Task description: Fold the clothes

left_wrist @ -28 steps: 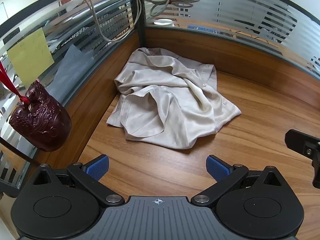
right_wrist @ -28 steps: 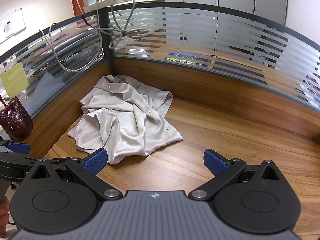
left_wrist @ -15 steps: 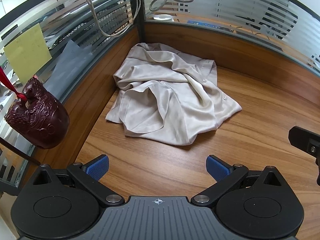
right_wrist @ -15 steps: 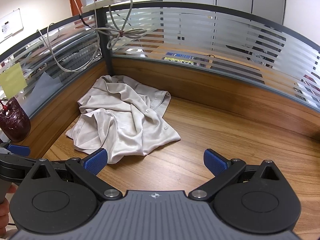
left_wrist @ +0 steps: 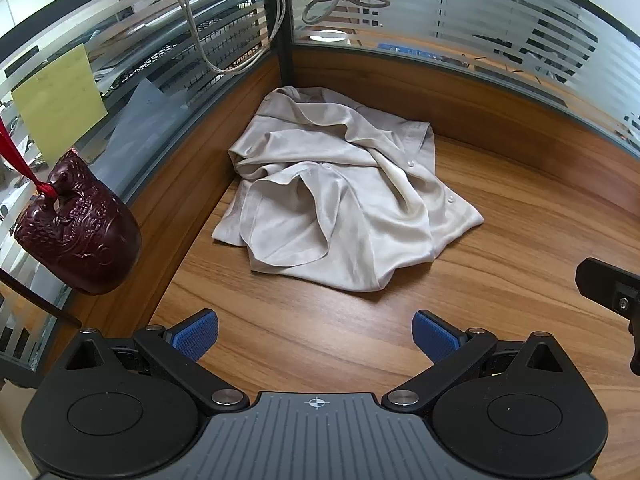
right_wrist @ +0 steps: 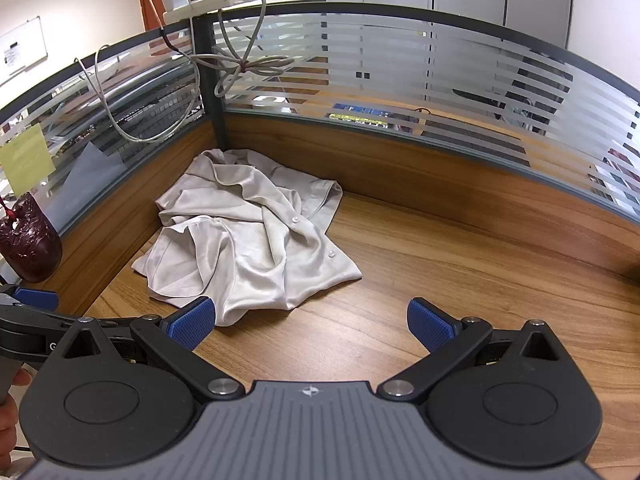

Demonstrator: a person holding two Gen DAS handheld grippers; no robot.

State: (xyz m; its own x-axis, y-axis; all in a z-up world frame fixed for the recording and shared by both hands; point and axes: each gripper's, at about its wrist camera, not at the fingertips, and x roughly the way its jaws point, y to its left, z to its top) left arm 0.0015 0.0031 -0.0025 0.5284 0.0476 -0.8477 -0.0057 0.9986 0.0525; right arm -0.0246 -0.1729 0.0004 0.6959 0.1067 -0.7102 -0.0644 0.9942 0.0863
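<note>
A crumpled beige button shirt (left_wrist: 340,200) lies in the far corner of the wooden desk (left_wrist: 500,240), bunched with folds and a few white buttons showing. My left gripper (left_wrist: 316,336) hovers open over bare wood, short of the shirt's near hem. In the right wrist view the same shirt (right_wrist: 248,240) sits ahead and to the left. My right gripper (right_wrist: 310,324) is open too, with its left blue pad (right_wrist: 190,322) near the hem. Nothing is between either pair of fingers.
Wood-and-glass partitions (right_wrist: 440,92) wall the desk corner at the back and left. A dark red carved ornament (left_wrist: 80,236) hangs on a red ribbon at the left. Cables (right_wrist: 240,68) dangle from the corner post. A yellow sticky note (left_wrist: 60,100) is on the glass. A hand (right_wrist: 10,420) holds the left tool.
Both views have pulled back a little from the shirt, which now sits slightly farther and smaller. Both grippers stay open.
</note>
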